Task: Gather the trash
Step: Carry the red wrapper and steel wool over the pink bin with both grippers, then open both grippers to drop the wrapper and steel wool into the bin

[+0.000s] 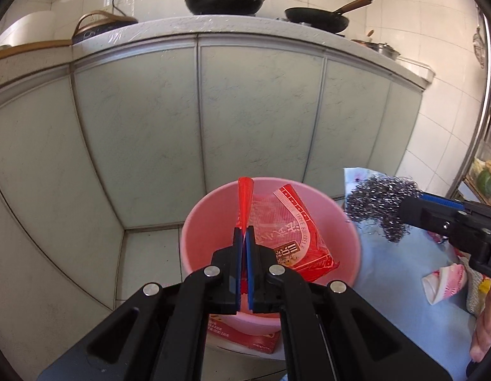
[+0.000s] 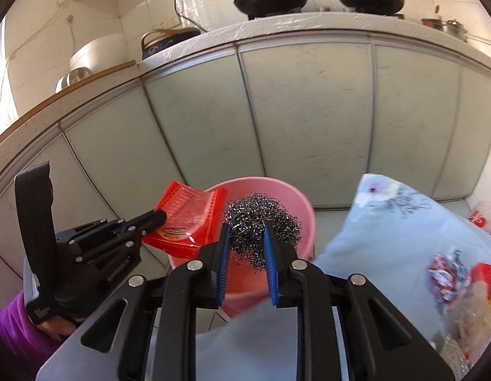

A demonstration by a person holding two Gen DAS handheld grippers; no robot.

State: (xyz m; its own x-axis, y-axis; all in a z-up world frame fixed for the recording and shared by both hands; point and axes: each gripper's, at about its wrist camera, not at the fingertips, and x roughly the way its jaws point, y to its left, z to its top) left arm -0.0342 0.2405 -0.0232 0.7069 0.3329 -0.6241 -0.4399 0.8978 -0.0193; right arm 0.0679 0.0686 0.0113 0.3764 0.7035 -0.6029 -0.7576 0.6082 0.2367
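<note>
Both tongs clamped over pink bucket: left tongs pinch red wrapper, right tongs grip steel-wool scourer.

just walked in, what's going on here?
A person is collecting trash with two handheld grippers. The left gripper is shut on a red plastic wrapper, held over the pink bucket. The right gripper grips a steel wool scrubber beside the bucket's rim. Another red wrapper already lies in the bucket. More litter sits on the light blue cloth to the right.
</note>
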